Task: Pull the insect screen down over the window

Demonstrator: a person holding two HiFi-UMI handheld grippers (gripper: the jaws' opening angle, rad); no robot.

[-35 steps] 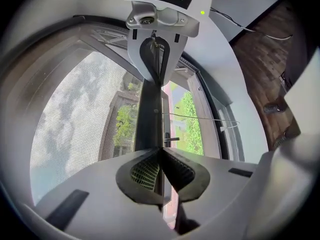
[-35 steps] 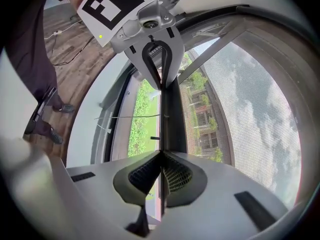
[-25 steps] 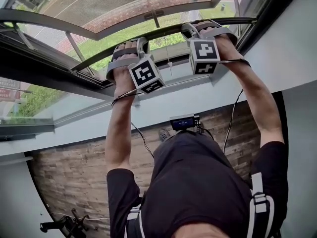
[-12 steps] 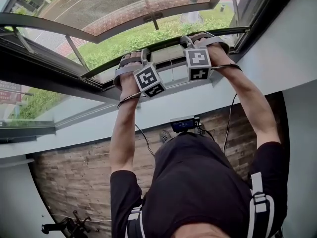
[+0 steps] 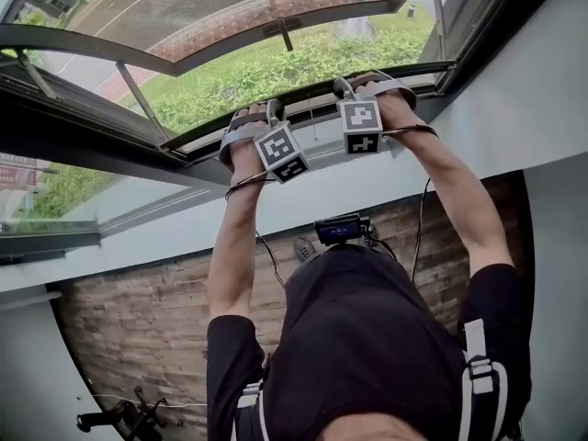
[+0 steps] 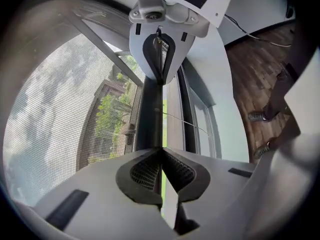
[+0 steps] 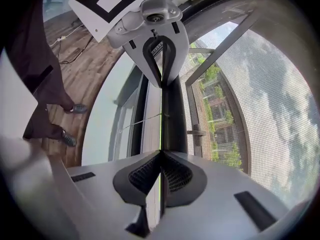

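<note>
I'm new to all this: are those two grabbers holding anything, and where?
Yes. The left gripper and the right gripper are each pinched shut on the insect screen's dark bottom bar, apparently along its thin edge.

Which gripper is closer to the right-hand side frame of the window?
Right. The right gripper grips the screen's bottom bar not far from that side frame. The left gripper grips the same bar farther along, toward the window's middle.
</note>
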